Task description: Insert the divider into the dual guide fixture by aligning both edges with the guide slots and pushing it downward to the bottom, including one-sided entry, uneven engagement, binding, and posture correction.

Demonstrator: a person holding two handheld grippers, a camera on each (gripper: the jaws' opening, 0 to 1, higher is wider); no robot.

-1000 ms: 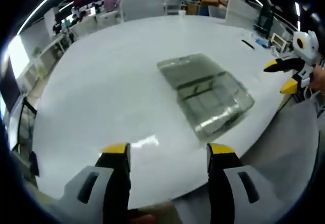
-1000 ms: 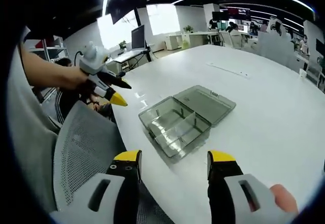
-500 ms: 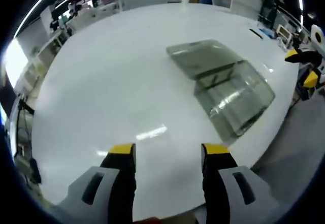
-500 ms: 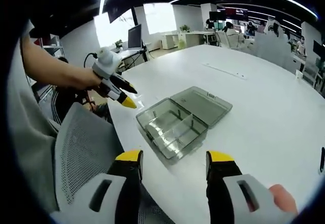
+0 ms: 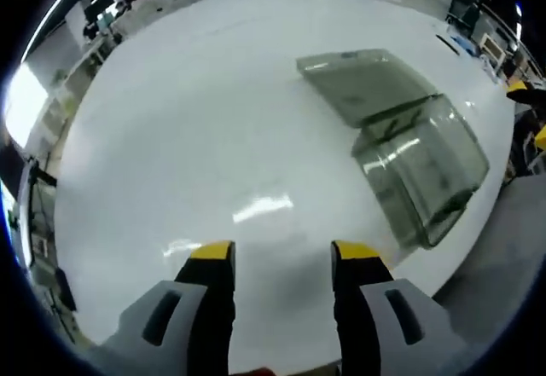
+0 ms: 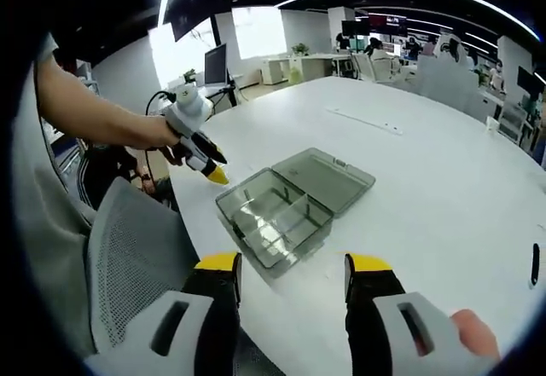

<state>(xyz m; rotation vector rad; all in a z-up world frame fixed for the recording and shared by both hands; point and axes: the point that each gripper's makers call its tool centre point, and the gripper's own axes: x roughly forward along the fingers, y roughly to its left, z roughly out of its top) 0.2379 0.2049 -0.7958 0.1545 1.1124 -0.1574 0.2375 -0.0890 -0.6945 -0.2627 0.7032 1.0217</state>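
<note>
Since a second ago the left tongs have swung in from off beside the mesh chair and now hang right over the near corner of the clear box, tips pointing down at it. The box itself hasn't budged on the white surface; it just sits larger in the left gripper view because that camera came closer.

Both tongs are released with nothing between the jaws. That goes for the left tongs in their own view and the right tongs too.

What matters for the next move, I'd say: the box lies ahead and to the right of the left tongs, and straight ahead of the right tongs, a bit further off. Its hinged lid is folded flat open on the far side from the right tongs. Left is clearly the nearer one.

The right gripper view looks down into the tray and shows a partition running across it, roughly along the long axis. I can't tell if that's the divider already seated or a fixed wall. The left gripper view catches the box from the side, walls glary, so the inside is basically unreadable. No loose divider that I can make out.
</note>
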